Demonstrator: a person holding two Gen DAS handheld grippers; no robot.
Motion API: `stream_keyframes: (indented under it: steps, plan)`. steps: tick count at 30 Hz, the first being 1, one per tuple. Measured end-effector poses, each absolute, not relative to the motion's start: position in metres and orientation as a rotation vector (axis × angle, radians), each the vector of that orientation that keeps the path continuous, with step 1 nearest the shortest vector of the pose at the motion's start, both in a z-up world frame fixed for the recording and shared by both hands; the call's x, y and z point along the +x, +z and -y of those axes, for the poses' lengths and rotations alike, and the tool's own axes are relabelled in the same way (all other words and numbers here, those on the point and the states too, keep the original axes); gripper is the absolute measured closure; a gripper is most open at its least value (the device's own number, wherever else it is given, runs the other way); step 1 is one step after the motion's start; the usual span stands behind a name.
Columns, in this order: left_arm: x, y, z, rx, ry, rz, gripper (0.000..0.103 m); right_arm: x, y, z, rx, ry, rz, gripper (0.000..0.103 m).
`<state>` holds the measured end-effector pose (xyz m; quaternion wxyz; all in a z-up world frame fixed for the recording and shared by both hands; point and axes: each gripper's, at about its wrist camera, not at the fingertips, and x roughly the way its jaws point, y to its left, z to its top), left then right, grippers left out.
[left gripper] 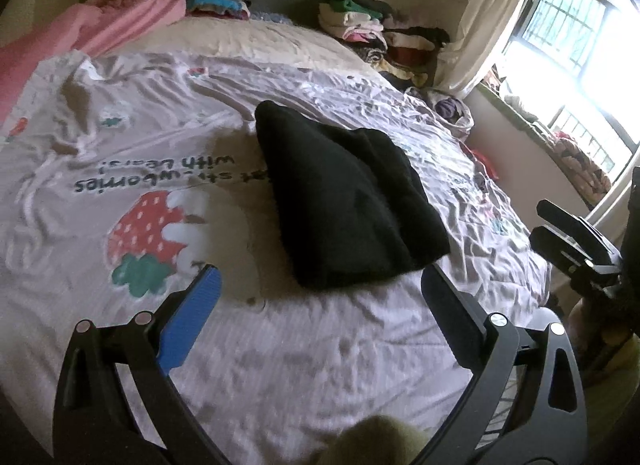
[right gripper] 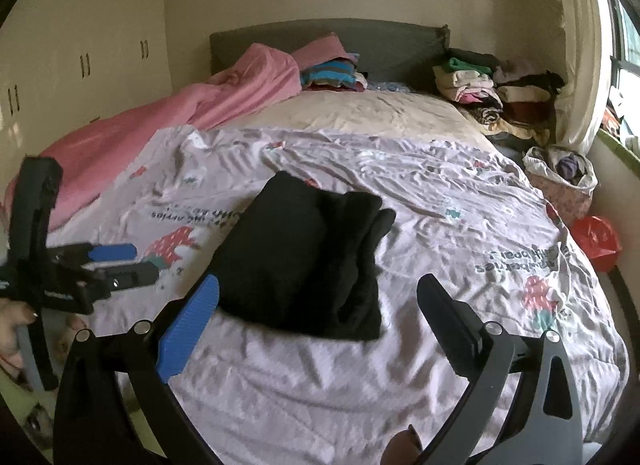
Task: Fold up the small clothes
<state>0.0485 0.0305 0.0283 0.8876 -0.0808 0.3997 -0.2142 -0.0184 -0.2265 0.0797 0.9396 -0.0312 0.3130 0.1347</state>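
Observation:
A black garment point(left gripper: 344, 201) lies folded in a thick rectangle on the pale strawberry-print quilt point(left gripper: 120, 137), in the middle of the bed. My left gripper point(left gripper: 320, 275) hangs open just short of its near edge, nothing between the blue pad and the black finger. In the right wrist view the same black garment point(right gripper: 304, 253) lies ahead of my right gripper point(right gripper: 320, 281), which is also wide open and holds nothing. Each gripper shows in the other's view: the right gripper point(left gripper: 540, 219) at the bed's right side, the left gripper point(right gripper: 145, 261) at the left, held by a hand point(right gripper: 12, 329).
A pink blanket point(right gripper: 180, 117) is bunched along the left of the bed. Folded clothes piles point(right gripper: 472, 81) sit by the grey headboard point(right gripper: 380, 41). A bag of clothes point(right gripper: 560, 173) and a red bag point(right gripper: 596, 241) stand at the right, below the window point(left gripper: 568, 17). A wardrobe point(right gripper: 80, 45) is on the left.

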Motion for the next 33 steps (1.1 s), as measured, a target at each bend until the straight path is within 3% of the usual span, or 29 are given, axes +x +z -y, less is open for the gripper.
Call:
stream_keyframes:
  steps: [14, 33]
  plan:
    - [-0.009, 0.019, -0.032, -0.082, -0.337, -0.799, 0.009, -0.067, 0.045, 0.212, -0.053, 0.211, -0.605, 0.004]
    - [-0.007, -0.026, -0.028, -0.041, -0.223, -0.827, 0.009, -0.077, -0.013, 0.24, 0.008, 0.062, -0.672, 0.004]
